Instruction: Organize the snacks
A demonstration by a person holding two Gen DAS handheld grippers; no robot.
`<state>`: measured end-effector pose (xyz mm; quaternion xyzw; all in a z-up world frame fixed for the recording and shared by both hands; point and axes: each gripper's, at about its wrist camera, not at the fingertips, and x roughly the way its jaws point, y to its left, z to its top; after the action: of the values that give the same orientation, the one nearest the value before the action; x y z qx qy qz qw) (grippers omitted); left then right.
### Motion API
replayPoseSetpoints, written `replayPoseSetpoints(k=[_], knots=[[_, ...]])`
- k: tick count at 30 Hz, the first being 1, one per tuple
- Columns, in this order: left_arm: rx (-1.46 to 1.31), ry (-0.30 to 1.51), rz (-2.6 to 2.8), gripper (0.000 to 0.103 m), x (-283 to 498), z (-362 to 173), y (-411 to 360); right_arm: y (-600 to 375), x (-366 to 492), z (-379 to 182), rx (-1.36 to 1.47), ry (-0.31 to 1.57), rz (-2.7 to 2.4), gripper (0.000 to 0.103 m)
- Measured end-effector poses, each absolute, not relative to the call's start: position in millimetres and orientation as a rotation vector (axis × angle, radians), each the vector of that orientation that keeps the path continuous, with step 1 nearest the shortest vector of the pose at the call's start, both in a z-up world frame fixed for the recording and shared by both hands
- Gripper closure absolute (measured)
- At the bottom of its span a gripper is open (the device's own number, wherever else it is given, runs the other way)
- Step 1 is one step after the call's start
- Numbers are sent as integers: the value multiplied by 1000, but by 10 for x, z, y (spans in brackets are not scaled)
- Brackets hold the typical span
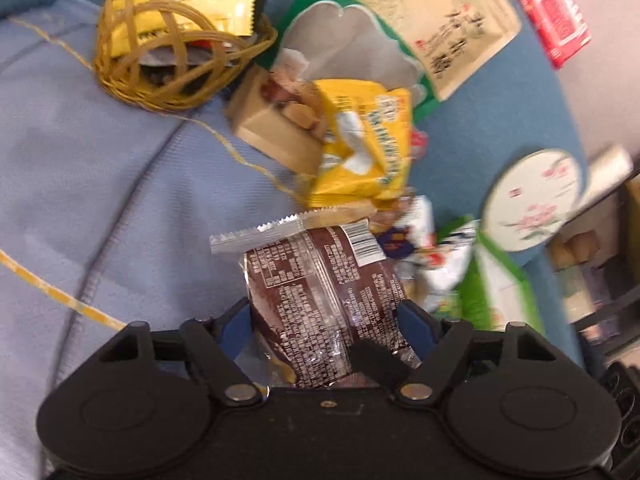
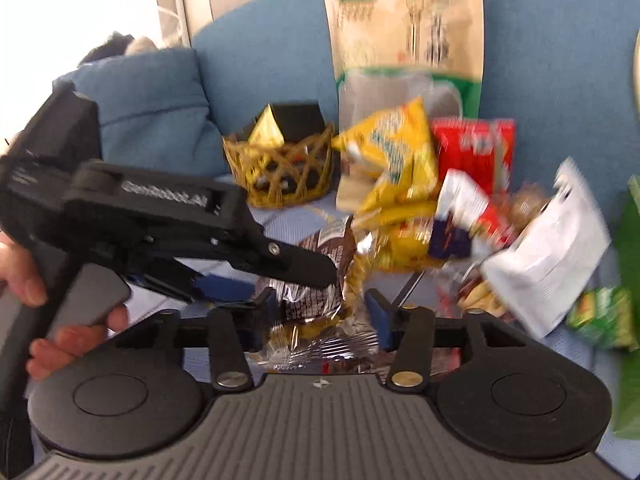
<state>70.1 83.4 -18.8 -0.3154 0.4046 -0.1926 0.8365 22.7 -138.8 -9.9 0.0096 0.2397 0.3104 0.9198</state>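
Between my left tongs (image 1: 326, 320), the left wrist view shows a brown clear-ended snack packet (image 1: 320, 292) lying on pale blue bedding (image 1: 120, 184). The blue pads flank it closely; I cannot tell whether they press it. Ahead lies a heap of yellow packets (image 1: 360, 148), with a woven basket (image 1: 160, 64) holding a gold packet up left. I judge a loose hold could let the slippery wrapper slide out.

Over on the right wrist view, my right tongs (image 2: 320, 312) stand apart around crinkled clear wrapping at the same packet's end (image 2: 308, 280), pads not pressing. The left tongs (image 2: 304, 268) cross in from the left, a hand (image 2: 48, 312) on their grip, their black tip over the packet. Both tools crowd one packet, so I judge they could collide, or tear the wrapper by pulling against each other.
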Motion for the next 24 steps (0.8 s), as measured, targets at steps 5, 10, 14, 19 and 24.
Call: replayPoseSetpoints(k=[5, 10, 14, 19, 24], knots=[[-728, 774, -517, 0, 614, -45, 830, -1504, -89, 215, -70, 353, 614, 45], [-702, 804, -466, 0, 611, -101, 794, -1345, -168, 134, -105, 353, 639, 46], [-741, 804, -492, 0, 655, -115, 834, -1213, -280, 167, -210, 293, 619, 55], [-728, 735, -410, 0, 622, -1, 986, -1254, -218, 183, -253, 291, 535, 97], [-716, 718, -376, 0, 627, 79, 1096, -1326, -144, 157, -210, 323, 527, 102]])
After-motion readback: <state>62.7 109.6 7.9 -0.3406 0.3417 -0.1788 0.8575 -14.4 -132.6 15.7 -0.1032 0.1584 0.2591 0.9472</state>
